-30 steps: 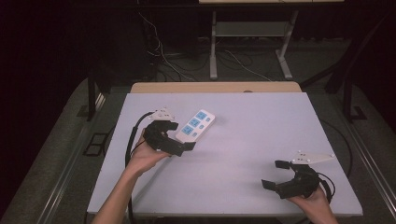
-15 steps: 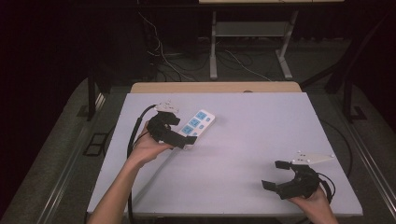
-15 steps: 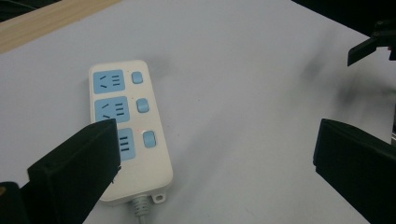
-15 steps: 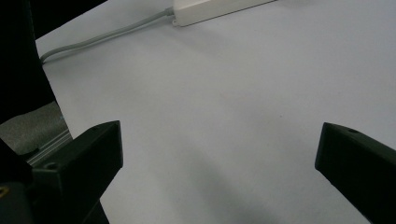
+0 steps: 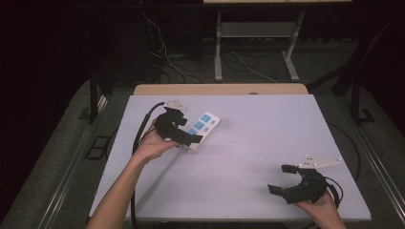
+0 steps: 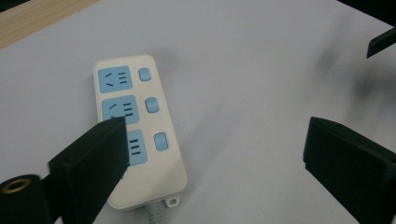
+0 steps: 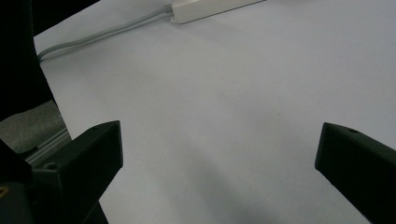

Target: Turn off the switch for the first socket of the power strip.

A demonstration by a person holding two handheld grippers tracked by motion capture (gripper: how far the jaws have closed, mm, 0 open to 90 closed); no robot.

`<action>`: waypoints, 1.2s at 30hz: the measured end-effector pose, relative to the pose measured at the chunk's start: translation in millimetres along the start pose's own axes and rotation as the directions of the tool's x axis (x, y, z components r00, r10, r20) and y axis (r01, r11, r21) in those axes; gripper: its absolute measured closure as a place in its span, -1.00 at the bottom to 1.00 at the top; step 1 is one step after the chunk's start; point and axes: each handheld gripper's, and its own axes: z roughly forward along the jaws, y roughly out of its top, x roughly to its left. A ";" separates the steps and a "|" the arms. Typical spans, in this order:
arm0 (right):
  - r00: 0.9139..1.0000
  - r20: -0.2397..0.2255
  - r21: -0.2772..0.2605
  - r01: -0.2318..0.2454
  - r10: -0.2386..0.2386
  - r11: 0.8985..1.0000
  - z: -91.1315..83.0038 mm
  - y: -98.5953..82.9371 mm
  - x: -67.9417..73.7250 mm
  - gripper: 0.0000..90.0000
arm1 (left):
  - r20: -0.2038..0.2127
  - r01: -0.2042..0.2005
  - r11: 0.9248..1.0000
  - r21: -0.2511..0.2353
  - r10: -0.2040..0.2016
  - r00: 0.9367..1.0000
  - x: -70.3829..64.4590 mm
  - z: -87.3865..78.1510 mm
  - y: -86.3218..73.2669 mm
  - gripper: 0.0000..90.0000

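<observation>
Power strip (image 6: 135, 135) lies under the wide-open left claw (image 6: 215, 163).

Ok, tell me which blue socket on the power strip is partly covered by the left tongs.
The blue socket nearest the cord end, beside the lowest switch: the left tongs' black jaw overlaps its corner. The other two sockets sit farther up.

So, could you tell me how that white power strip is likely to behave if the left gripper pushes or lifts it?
The power strip lies flat and looks like rigid plastic, so it should probably slide rather than roll or tip. Its smooth casing may slip on the table. The grey cord trailing from one end would likely drag and swing it.
</observation>
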 end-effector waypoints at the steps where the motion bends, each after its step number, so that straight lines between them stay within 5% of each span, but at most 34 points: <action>1: 1.000 0.002 0.002 0.000 0.000 1.000 -0.1 -0.1 0.0 -0.99 | -0.003 0.001 1.000 0.002 -0.001 1.000 0.8 0.7 0.8 -0.81; 8: 1.000 0.010 0.011 -0.002 0.002 1.000 -0.2 -0.4 -0.9 -0.99 | -0.003 -0.011 0.999 0.039 0.011 1.000 6.9 8.0 4.8 -0.61; 15: 1.000 0.012 0.016 -0.003 0.003 1.000 -0.1 -0.8 -1.4 -0.99 | 0.002 -0.013 0.999 0.052 0.013 1.000 13.4 12.8 5.5 -0.18; 36: 1.000 0.014 0.034 -0.002 0.001 0.999 1.5 -1.4 -2.4 -0.99 | 0.024 0.055 0.996 0.071 -0.057 0.998 39.1 33.3 -0.1 0.86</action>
